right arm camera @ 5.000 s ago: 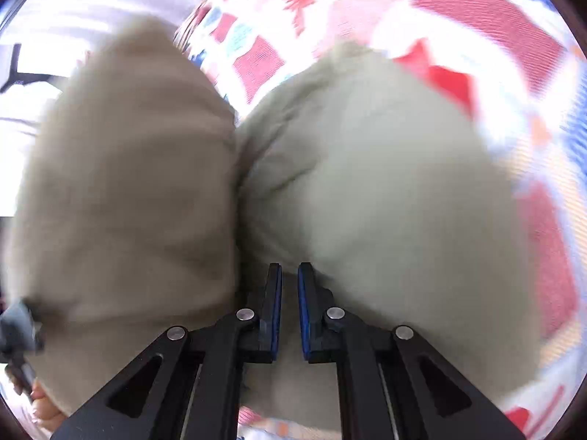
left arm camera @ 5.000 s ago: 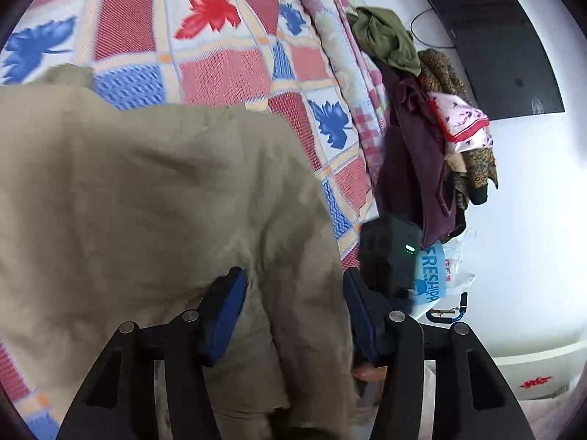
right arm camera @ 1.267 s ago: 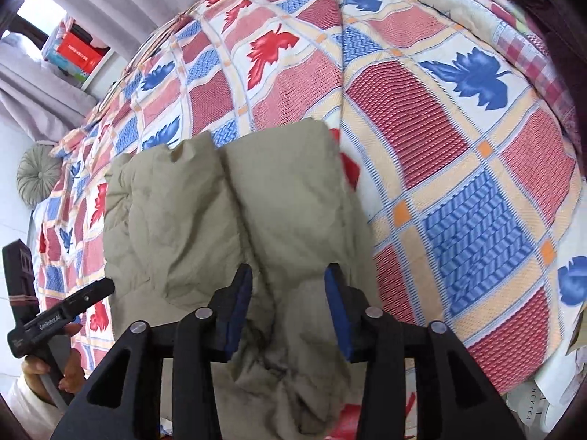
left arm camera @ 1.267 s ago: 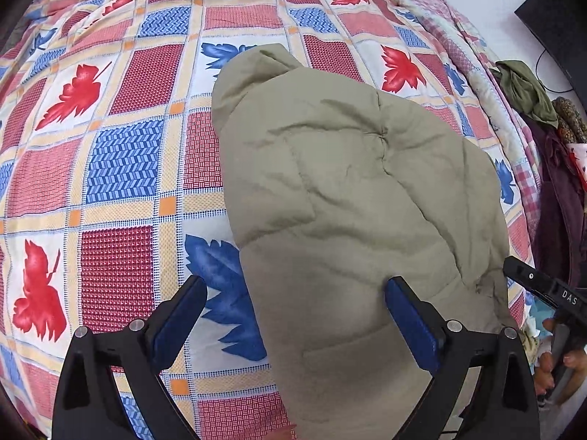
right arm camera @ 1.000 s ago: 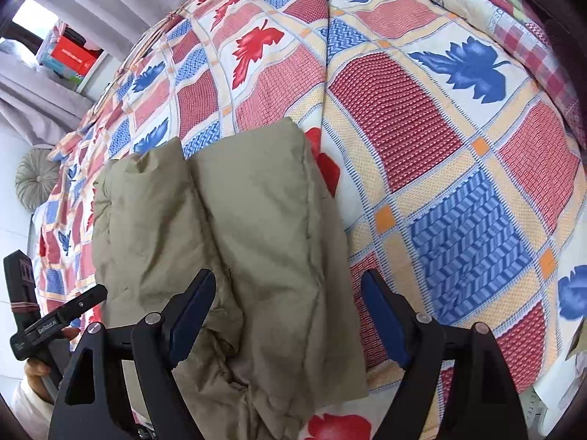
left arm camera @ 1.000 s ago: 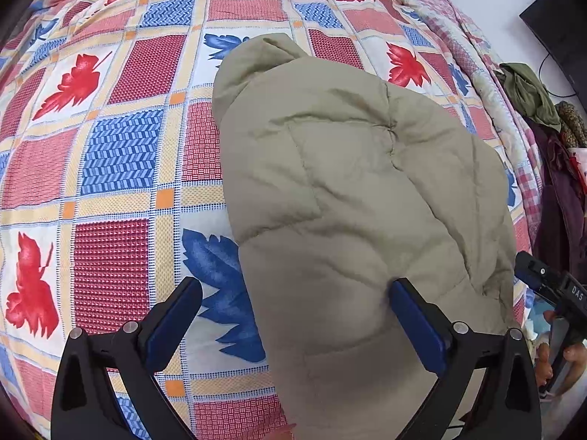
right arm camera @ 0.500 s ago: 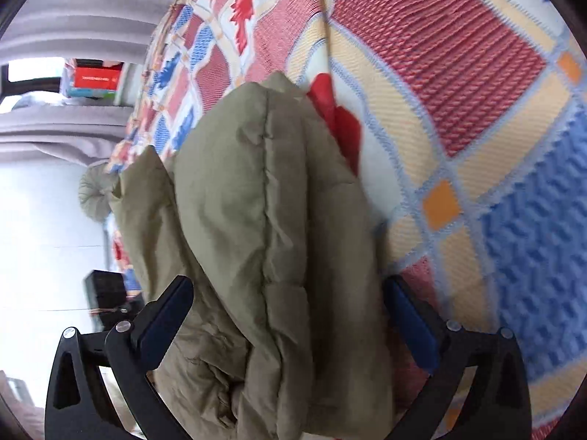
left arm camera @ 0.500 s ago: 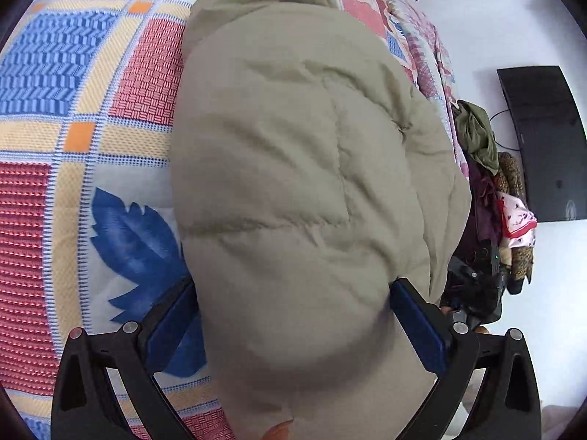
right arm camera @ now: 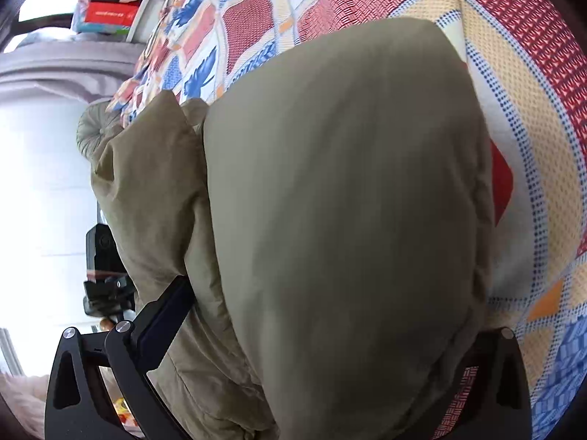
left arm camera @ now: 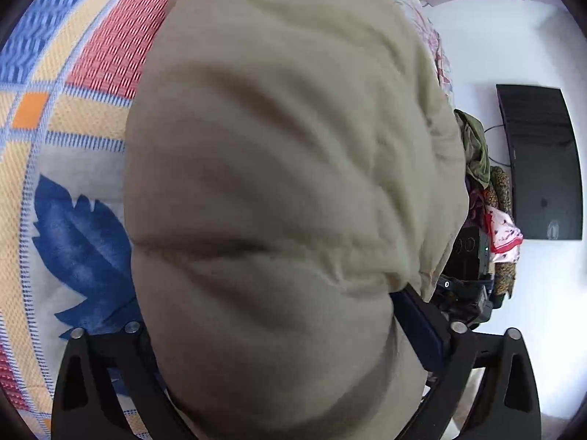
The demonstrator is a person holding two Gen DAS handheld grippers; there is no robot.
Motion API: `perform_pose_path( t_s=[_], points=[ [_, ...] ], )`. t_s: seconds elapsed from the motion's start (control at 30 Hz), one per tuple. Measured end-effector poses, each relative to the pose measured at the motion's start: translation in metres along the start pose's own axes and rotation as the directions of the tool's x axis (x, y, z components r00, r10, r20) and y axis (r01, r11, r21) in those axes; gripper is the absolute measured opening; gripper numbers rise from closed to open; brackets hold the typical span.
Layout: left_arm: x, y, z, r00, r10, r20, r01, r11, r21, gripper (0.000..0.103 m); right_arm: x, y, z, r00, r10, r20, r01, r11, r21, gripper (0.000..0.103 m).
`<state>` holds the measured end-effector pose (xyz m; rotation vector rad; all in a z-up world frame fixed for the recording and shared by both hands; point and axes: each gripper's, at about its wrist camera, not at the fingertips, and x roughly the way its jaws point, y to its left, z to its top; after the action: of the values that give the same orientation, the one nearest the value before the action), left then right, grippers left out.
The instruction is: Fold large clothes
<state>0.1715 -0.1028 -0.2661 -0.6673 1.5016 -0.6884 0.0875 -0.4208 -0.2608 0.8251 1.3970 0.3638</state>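
A puffy khaki jacket [left arm camera: 286, 168] lies folded into a thick bundle on the patterned bedspread [left arm camera: 80, 73]. My left gripper [left arm camera: 279, 330] straddles the near end of the bundle. Its jaws are closing, the jacket bulges between them, and only the right blue pad [left arm camera: 418, 330] shows. From the other side, my right gripper [right arm camera: 323, 330] stands wide open around the jacket [right arm camera: 348, 201]. Its left finger [right arm camera: 165, 315] lies against the fabric and its right finger is hidden behind the bulge. Each view shows the other gripper's black body past the jacket's edge.
The bedspread [right arm camera: 532, 128] has red and blue maple-leaf squares. A heap of clothes [left arm camera: 477, 154] hangs beside a black screen [left arm camera: 539, 161] on the white wall. A round cushion [right arm camera: 95, 132] and red boxes [right arm camera: 110, 11] lie beyond the bed's far end.
Both grippers have dropped and tilted toward the jacket, which now fills each view. The right jaws widened to straddle it. The left jaws have narrowed slightly around the bundle.
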Motion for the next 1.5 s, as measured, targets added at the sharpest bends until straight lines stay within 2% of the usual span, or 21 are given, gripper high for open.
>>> perform_pose_path(
  t_s=[0.07,0.1,0.13,0.17,0.2,0.23,0.3,0.47,0.67,0.97,1.07,1.17,1.33,1.43,1.5],
  points=[
    [-0.008,-0.007,-0.002,1.0,0.01,0.019,-0.011,0.999,0.03,0.085,-0.001,0.003,-0.002,1.0,-0.009,0.012,0.009,1.0,0.011,0.1],
    [-0.012,-0.01,-0.002,1.0,0.008,0.024,-0.009,0.999,0.046,0.078,-0.002,0.004,-0.004,1.0,-0.013,0.016,0.013,1.0,0.014,0.09],
    [-0.017,-0.014,-0.003,1.0,0.003,0.029,-0.005,0.998,0.068,0.072,-0.003,0.006,-0.004,1.0,-0.011,0.017,0.01,1.0,0.019,0.071],
    [-0.023,-0.016,-0.001,0.999,-0.004,0.032,0.001,0.997,0.082,0.07,-0.005,0.008,-0.005,1.0,0.003,0.022,-0.004,1.0,0.025,0.062],
    [-0.027,-0.018,0.001,0.999,-0.01,0.036,0.007,0.996,0.09,0.068,-0.008,0.013,-0.006,0.999,0.017,0.035,-0.018,0.999,0.028,0.048],
    [-0.032,-0.021,0.002,0.999,-0.016,0.042,0.012,0.995,0.102,0.067,-0.01,0.019,-0.007,0.999,0.019,0.046,-0.02,1.0,0.019,0.04],
    [-0.045,-0.024,0.006,0.998,-0.023,0.059,0.015,0.993,0.117,0.067,-0.011,0.033,-0.009,0.998,0.007,0.058,-0.006,1.0,-0.008,0.036],
    [-0.086,-0.02,0.017,0.992,-0.05,0.119,0.034,0.991,0.128,0.067,-0.008,0.068,-0.008,0.997,0.032,0.077,-0.029,0.999,-0.035,0.034],
    [-0.147,-0.003,0.043,0.977,-0.02,0.212,-0.007,0.992,0.124,0.067,0.013,0.123,0.014,0.995,0.068,0.073,-0.06,0.993,-0.103,0.034],
    [-0.22,0.047,0.101,0.943,0.067,0.326,-0.102,0.991,0.092,0.067,0.099,0.206,0.065,0.99,0.125,0.061,-0.112,0.977,-0.183,0.034],
    [-0.226,0.064,0.117,0.932,0.096,0.348,-0.133,0.988,0.084,0.067,0.125,0.218,0.076,0.989,0.135,0.058,-0.121,0.974,-0.189,0.034],
    [-0.222,0.088,0.128,0.93,0.129,0.344,-0.158,0.986,0.057,0.068,0.153,0.231,0.088,0.99,0.128,0.063,-0.114,0.974,-0.195,0.034],
    [-0.203,0.126,0.133,0.924,0.171,0.341,-0.186,0.983,0.009,0.08,0.182,0.229,0.082,0.996,0.072,0.062,-0.059,0.981,-0.184,0.034],
    [-0.202,0.137,0.127,0.911,0.21,0.356,-0.226,0.974,0.005,0.088,0.194,0.22,0.08,0.996,0.063,0.064,-0.051,0.984,-0.17,0.035],
    [-0.204,0.14,0.121,0.895,0.255,0.367,-0.274,0.962,0.001,0.091,0.2,0.213,0.077,0.997,0.044,0.059,-0.034,0.986,-0.165,0.041]
  ],
)
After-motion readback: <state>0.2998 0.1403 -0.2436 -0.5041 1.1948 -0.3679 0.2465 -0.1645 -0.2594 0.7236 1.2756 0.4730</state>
